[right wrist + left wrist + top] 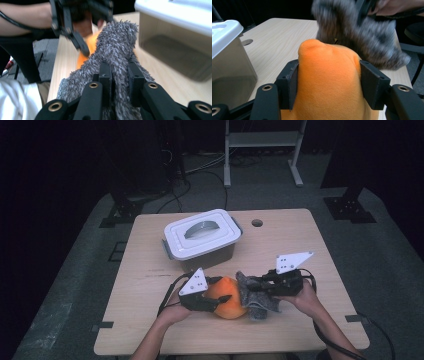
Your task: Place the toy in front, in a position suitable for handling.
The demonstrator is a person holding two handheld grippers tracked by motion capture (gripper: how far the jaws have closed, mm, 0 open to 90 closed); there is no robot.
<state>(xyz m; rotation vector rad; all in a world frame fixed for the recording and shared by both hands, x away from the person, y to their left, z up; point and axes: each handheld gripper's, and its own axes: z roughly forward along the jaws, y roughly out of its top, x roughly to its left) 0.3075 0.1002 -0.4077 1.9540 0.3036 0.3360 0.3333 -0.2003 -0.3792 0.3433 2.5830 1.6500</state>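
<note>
Left gripper (329,82) clamps orange plush (329,87) at table's near edge; right gripper (119,81) pinches grey shaggy cloth (115,50) draped on it. Risk: cloth slips off w/ a tug.

orange plush (229,304) | soft, rounded, near table front | touching shaggy grey cloth (255,296), bunched, to its right

No text, label, brand or number can be read here. The white plastic lid (202,231) of the translucent storage box (206,254) looks blank, though the high view may be too coarse to show small embossed print.
</note>
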